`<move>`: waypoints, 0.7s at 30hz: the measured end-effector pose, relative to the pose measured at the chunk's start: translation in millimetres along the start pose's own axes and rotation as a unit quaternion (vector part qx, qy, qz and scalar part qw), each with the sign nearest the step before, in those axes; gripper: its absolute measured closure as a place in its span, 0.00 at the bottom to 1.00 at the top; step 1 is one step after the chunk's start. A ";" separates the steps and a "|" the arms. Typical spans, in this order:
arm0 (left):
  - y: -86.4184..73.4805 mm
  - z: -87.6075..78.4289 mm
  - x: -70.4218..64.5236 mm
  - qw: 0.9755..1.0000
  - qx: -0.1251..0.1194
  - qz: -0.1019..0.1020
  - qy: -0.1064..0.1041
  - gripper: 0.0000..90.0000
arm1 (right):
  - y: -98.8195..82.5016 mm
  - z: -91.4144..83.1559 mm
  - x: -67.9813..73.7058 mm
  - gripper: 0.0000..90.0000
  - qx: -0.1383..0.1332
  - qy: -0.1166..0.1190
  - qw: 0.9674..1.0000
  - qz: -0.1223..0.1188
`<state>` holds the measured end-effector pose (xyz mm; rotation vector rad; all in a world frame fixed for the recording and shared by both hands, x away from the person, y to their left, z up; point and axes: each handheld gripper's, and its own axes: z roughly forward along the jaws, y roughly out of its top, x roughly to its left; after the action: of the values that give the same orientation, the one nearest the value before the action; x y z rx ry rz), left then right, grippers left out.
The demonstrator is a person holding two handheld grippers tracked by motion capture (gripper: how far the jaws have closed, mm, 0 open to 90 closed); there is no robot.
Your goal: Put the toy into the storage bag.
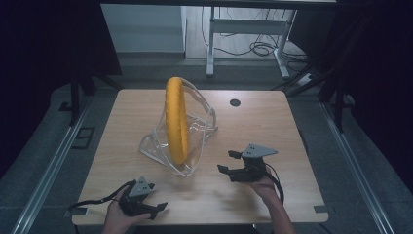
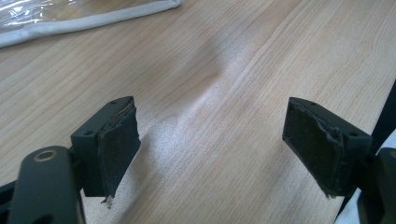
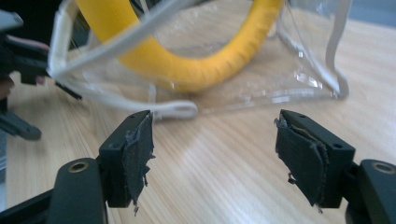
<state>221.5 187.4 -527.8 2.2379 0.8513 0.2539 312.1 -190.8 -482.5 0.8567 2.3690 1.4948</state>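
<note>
A yellow ring (image 1: 176, 119) stands upright on edge inside a clear plastic bag with white trim (image 1: 197, 131) at the middle of the wooden table (image 1: 253, 122). My left gripper (image 1: 163, 208) is open near the table's front left edge, nothing between its jaws, held by a hand. My right gripper (image 1: 228, 161) is open just right of the bag, jaws pointing at it. In the right gripper view the yellow ring (image 3: 196, 74) and the bag's white rim (image 3: 173, 109) lie close ahead of the open gripper (image 3: 215, 149). The left gripper view has its open gripper (image 2: 210, 140) over bare wood.
A dark round grommet (image 1: 235, 102) sits in the table at the back right. A white desk frame (image 1: 212, 44) and cables (image 1: 260, 48) stand on the floor behind. Dark curtains hang at both sides. The bag's trim (image 2: 84, 21) crosses the top of the left gripper view.
</note>
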 end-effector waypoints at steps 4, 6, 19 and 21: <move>-0.3 0.0 -0.2 1.000 0.001 0.001 0.000 0.20 | -6.0 1.6 -0.6 0.31 0.012 -0.007 1.000 -0.005; -0.4 -0.1 -0.4 1.000 0.000 0.001 0.000 0.20 | -8.5 3.6 -1.2 0.31 0.015 -0.008 1.000 -0.007; -1.0 -0.7 -0.8 1.000 0.000 0.004 0.001 0.20 | -11.0 9.7 2.6 0.32 0.022 -0.006 1.000 -0.007; -0.9 -0.6 -0.6 1.000 0.000 0.003 0.001 0.20 | -11.3 10.7 3.0 0.32 0.023 -0.005 1.000 -0.006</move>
<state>220.4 187.8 -528.0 2.2411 0.8450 0.2581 310.6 -184.6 -497.1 0.8557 2.4057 1.4349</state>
